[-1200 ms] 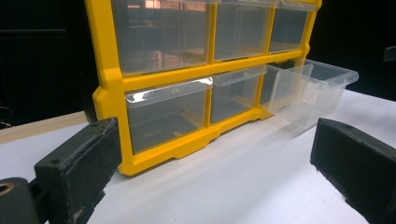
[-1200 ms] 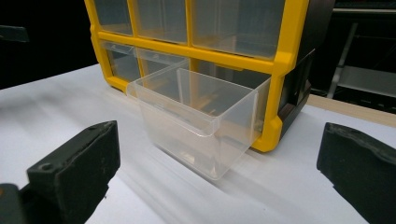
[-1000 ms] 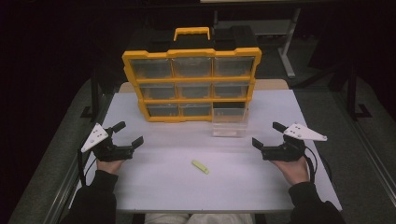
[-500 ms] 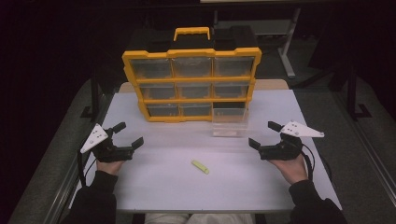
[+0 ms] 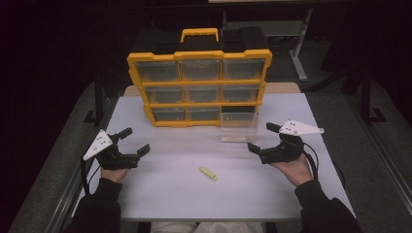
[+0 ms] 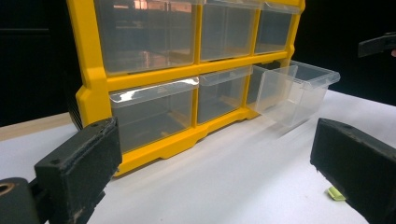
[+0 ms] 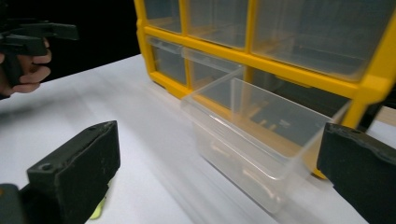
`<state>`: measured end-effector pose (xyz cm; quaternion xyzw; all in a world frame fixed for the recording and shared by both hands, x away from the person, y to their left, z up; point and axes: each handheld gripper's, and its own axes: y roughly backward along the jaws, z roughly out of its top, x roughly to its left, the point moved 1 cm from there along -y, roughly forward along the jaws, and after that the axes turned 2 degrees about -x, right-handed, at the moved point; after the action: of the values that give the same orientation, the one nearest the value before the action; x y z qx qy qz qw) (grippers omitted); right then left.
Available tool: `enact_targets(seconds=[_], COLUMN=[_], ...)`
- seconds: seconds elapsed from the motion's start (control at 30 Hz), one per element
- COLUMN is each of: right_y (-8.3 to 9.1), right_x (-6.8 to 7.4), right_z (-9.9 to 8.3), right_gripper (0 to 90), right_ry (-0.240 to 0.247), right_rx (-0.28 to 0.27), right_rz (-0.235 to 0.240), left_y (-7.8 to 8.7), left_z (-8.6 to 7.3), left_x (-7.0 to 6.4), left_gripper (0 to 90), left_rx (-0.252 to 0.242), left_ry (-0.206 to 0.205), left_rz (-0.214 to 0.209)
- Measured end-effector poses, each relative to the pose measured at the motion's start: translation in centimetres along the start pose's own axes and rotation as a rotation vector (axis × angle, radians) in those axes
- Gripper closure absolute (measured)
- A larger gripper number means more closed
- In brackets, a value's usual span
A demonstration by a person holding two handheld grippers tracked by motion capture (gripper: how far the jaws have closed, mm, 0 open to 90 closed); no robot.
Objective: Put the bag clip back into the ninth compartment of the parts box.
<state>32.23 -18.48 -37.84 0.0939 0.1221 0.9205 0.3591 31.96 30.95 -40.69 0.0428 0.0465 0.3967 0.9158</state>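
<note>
A yellow organizer with clear drawers stands at the back of the white table. Its bottom right drawer is pulled out and looks empty; I also see this drawer in the left gripper view and this drawer close ahead in the right gripper view. A small yellow-green piece lies flat on the table between the hands, and the piece peeks out by a jaw. My left gripper is open at the left, empty. My right gripper is open at the right, near the drawer.
The organizer has a yellow carry handle on top and several shut drawers. Dark floor and a table leg lie beyond the back edge. In the right gripper view, the other hand holds its gripper far left.
My right gripper has moved left and slightly forward, closer to the pulled-out drawer. The left gripper and the yellow-green piece stay where they were.
</note>
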Motion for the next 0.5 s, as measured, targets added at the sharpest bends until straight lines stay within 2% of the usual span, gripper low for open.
enact_targets(seconds=[0.5], right_y=[-2.2], right_x=[1.3], right_z=[1.2], right_gripper=[0.0], right_ry=[0.017], right_rx=[0.074], right_rz=[0.071], left_y=[0.0], left_z=[-0.2], left_x=[-0.1], left_gripper=[1.9], left_rx=[0.004], left_ry=[0.001], left_rz=[-0.005])
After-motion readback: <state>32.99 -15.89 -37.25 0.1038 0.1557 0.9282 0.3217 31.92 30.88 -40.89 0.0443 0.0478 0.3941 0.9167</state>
